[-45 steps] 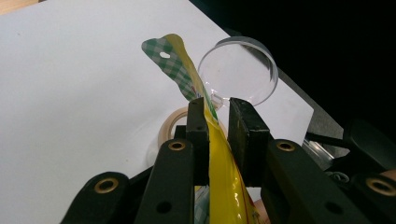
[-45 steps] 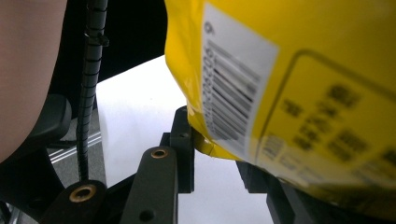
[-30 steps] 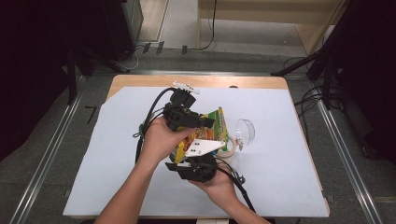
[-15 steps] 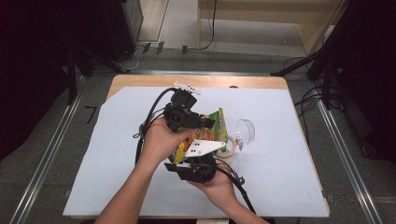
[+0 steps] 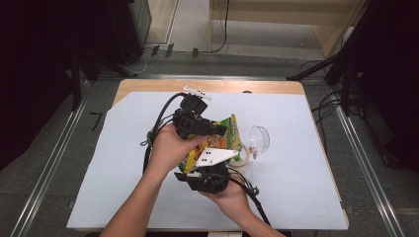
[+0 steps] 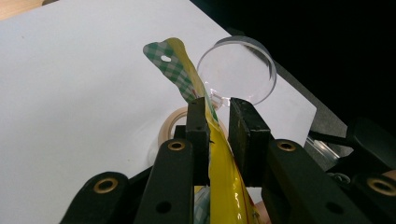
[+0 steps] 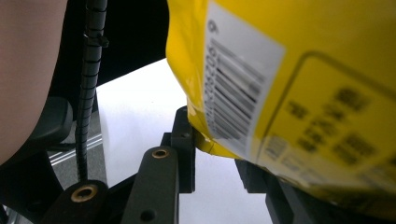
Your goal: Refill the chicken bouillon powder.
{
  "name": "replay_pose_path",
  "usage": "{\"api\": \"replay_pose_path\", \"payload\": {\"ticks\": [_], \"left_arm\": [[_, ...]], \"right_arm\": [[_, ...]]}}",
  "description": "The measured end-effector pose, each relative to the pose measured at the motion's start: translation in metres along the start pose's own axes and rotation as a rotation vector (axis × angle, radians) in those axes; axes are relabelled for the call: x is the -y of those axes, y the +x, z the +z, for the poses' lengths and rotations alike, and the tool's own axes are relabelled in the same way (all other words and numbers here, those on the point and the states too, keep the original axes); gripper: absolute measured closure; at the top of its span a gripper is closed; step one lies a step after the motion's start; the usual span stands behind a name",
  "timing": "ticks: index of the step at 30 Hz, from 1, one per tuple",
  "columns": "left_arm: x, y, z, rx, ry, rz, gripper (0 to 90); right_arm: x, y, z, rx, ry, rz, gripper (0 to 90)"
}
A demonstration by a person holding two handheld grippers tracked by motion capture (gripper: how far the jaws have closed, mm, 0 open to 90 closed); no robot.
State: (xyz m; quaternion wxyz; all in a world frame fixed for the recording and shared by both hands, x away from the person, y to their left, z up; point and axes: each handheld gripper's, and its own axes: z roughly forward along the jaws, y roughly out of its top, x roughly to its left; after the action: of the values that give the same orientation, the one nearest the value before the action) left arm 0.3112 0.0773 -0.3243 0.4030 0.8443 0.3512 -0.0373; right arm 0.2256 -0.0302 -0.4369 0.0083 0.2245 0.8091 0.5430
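White table sheet (image 5: 306,197); both grippers (image 6: 217,121) (image 7: 219,149) clamp yellow snack bag (image 6: 224,163)

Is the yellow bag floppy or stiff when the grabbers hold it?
Probably floppy: the yellow bag curves and twists above the left gripper. Its glossy skin looks slippery. It probably weighs little, since thin pinches from both grippers seem to hold it.

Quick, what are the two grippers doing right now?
Left gripper: closed on the yellow bag.
Right gripper: closed on the same bag's corner.

yellow bag (image 7: 299,79) print blurred, cut off by frame edge
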Motion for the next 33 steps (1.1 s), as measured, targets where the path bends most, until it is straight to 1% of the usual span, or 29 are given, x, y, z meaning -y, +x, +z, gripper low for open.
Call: {"api": "replay_pose_path", "payload": {"ticks": [5, 9, 13, 19, 21, 24, 30, 33], "left_arm": [[0.0000, 0.0002, 0.0002, -0.003, 0.004, -0.003, 78.4], [-0.0001, -0.0011, -0.0006, -0.001, 0.000, 0.001, 78.4], [0.0001, -0.0016, -0.0001, -0.003, 0.008, 0.006, 78.3], [0.0000, 0.0005, 0.0006, 0.003, 0.004, -0.006, 78.3], [0.0002, 0.0014, 0.0003, 0.013, 0.004, -0.010, 78.3], [0.0001, 0.0006, -0.0005, 0.009, 0.007, -0.004, 78.2], [0.0000, 0.0003, -0.0002, 0.011, 0.002, -0.006, 78.2], [0.0000, 0.0007, -0.0001, 0.011, 0.003, -0.008, 78.2]], "right_arm": [[-0.0001, 0.0008, 0.0002, -0.005, -0.001, 0.009, 72.4], [-0.0003, 0.0013, -0.0001, -0.004, -0.002, 0.007, 72.4], [0.0005, 0.0007, 0.0007, -0.005, 0.000, 0.003, 72.6], [0.0005, 0.0007, 0.0006, -0.003, 0.000, 0.006, 72.6], [0.0003, 0.0009, 0.0004, -0.004, 0.001, 0.005, 72.6], [0.0001, 0.0015, 0.0004, -0.002, -0.002, 0.000, 72.5], [0.0003, 0.0008, 0.0004, 0.000, 0.000, -0.003, 72.6], [0.0000, 0.0016, -0.0001, -0.003, 0.000, 0.005, 72.6]]}}
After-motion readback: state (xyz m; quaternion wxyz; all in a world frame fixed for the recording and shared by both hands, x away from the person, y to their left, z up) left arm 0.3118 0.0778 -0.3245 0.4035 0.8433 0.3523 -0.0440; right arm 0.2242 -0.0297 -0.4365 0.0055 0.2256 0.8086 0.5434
